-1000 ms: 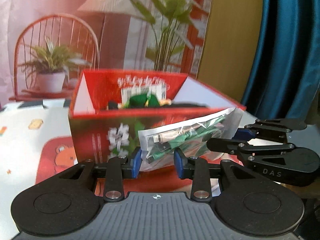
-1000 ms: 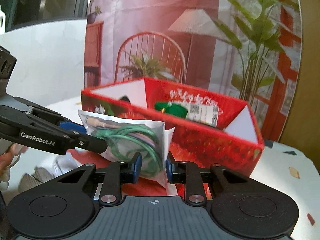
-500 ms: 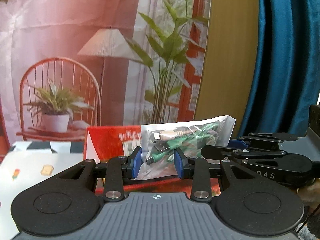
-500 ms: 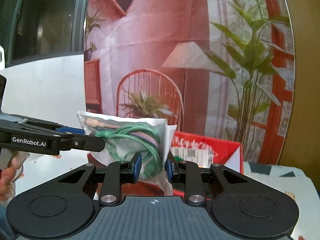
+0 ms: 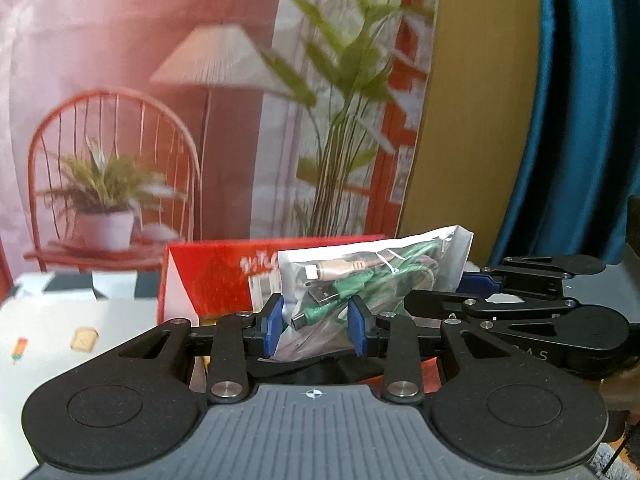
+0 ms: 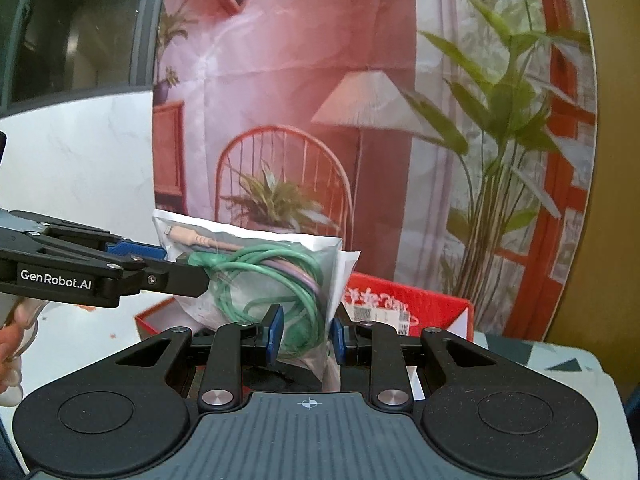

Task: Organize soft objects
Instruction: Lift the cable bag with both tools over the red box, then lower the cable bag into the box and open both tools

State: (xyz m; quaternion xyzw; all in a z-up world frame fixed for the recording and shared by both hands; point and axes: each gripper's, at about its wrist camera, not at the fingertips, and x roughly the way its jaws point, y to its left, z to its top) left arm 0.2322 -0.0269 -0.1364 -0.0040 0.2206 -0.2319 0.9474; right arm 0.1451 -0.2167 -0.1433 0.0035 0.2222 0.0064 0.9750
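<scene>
L gripper (image 5: 316, 322) & R gripper (image 6: 306, 330) both clamp bag (image 5: 372, 276), sharing floppy load, above box (image 5: 224, 276).

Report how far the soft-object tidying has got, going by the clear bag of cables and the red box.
Done: the red cardboard box already holds at least some printed packaging. In hand: the clear plastic bag of green cables is pinched by both the left gripper and the right gripper, raised above the box rim. Left: lowering the bag into the box and releasing it. Other items waiting cannot be seen from these views.
</scene>
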